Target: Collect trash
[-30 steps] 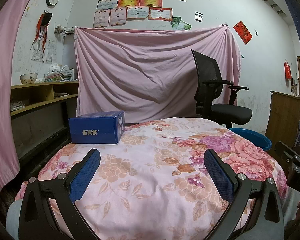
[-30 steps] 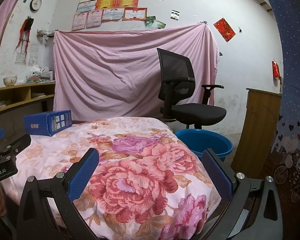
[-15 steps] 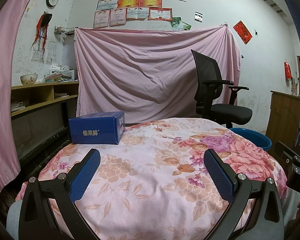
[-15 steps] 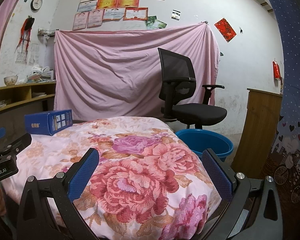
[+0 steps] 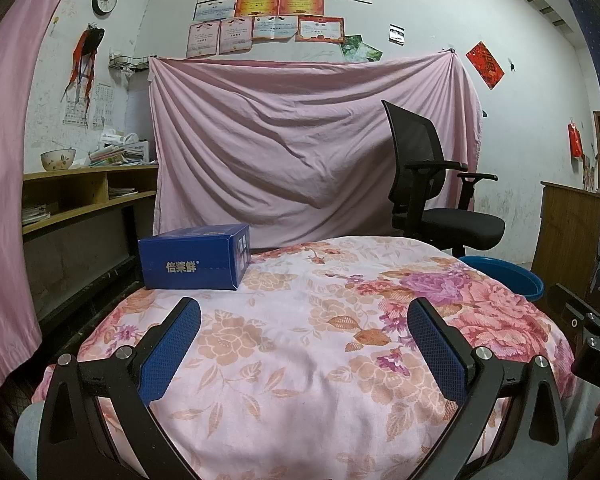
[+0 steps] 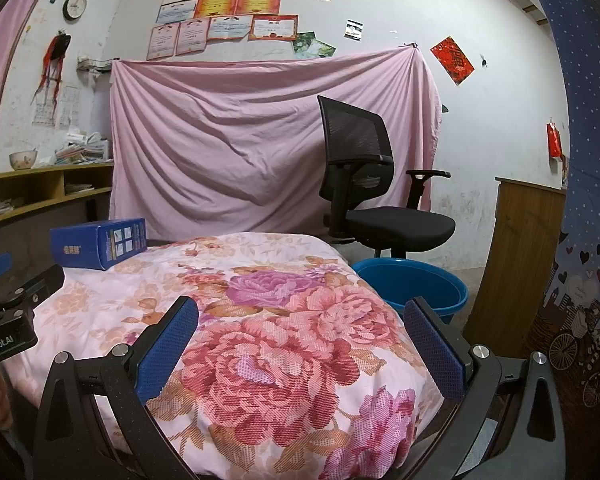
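1. The left claw (image 5: 304,336) and right claw (image 6: 300,336) are gaping wide, holding nothing.
2. The blue rectangular cardboard box (image 5: 194,258) is lying at eleven o'clock on the floral-clothed bench (image 5: 300,380), not yet collected.
3. The round blue plastic basin (image 6: 416,284) is waiting at two o'clock.

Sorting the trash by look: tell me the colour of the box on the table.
Dark blue box with white lettering, clearest in the left wrist view.
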